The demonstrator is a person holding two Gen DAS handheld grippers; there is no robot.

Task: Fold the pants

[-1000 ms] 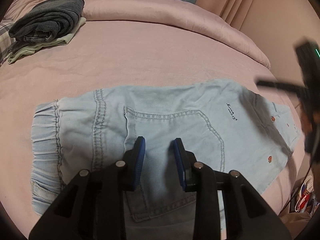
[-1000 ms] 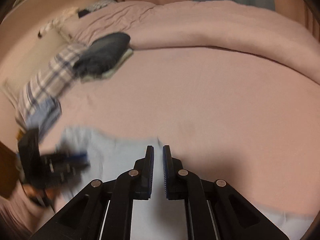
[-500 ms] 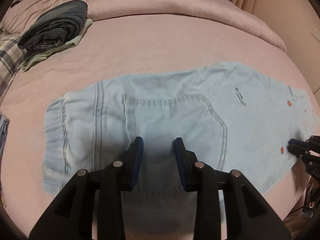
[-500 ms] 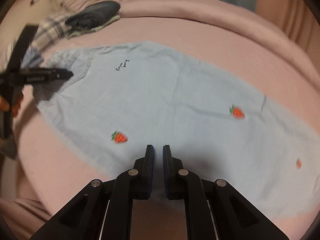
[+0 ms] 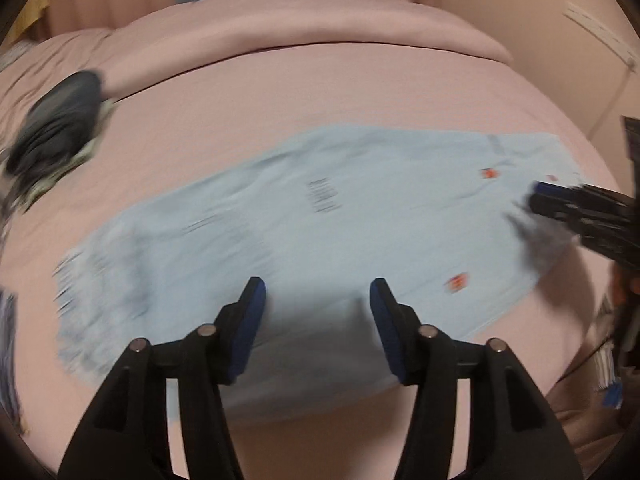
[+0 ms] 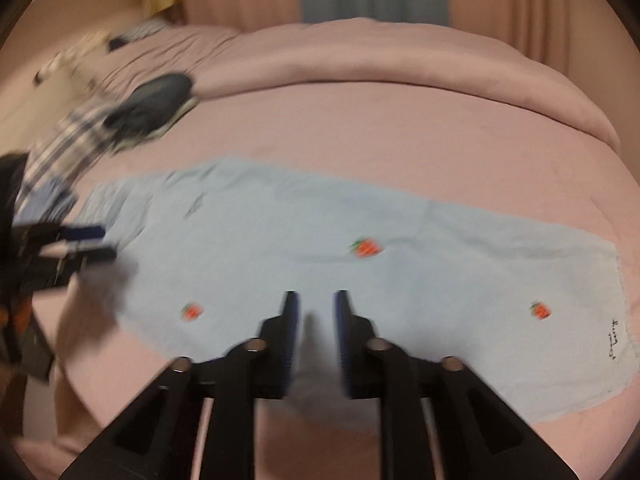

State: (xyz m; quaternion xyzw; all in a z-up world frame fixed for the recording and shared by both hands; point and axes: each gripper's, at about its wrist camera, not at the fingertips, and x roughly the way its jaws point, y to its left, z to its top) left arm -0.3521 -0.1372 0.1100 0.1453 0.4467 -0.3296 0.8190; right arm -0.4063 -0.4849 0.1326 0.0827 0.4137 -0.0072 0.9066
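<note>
Light blue denim pants (image 5: 320,224) with small strawberry patches lie flat across the pink bed, waistband at the left, leg hem at the right. They also show in the right wrist view (image 6: 360,264). My left gripper (image 5: 316,300) is wide open and empty above the near edge of the pants' middle. My right gripper (image 6: 316,308) is open and empty above the near edge of the leg part. The right gripper appears at the right of the left wrist view (image 5: 560,204), over the hem end. Both views are motion-blurred.
A stack of folded dark and pale clothes (image 5: 56,136) lies at the back left of the bed (image 5: 320,92). A plaid cloth (image 6: 60,148) lies beside it. A rolled pink duvet (image 6: 400,64) runs along the back. The bed's edge is near.
Both grippers have opened wider; the right one was nearly shut before. The left gripper has pulled back toward the pants' near edge and shifted right. The right has moved over the leg part.
</note>
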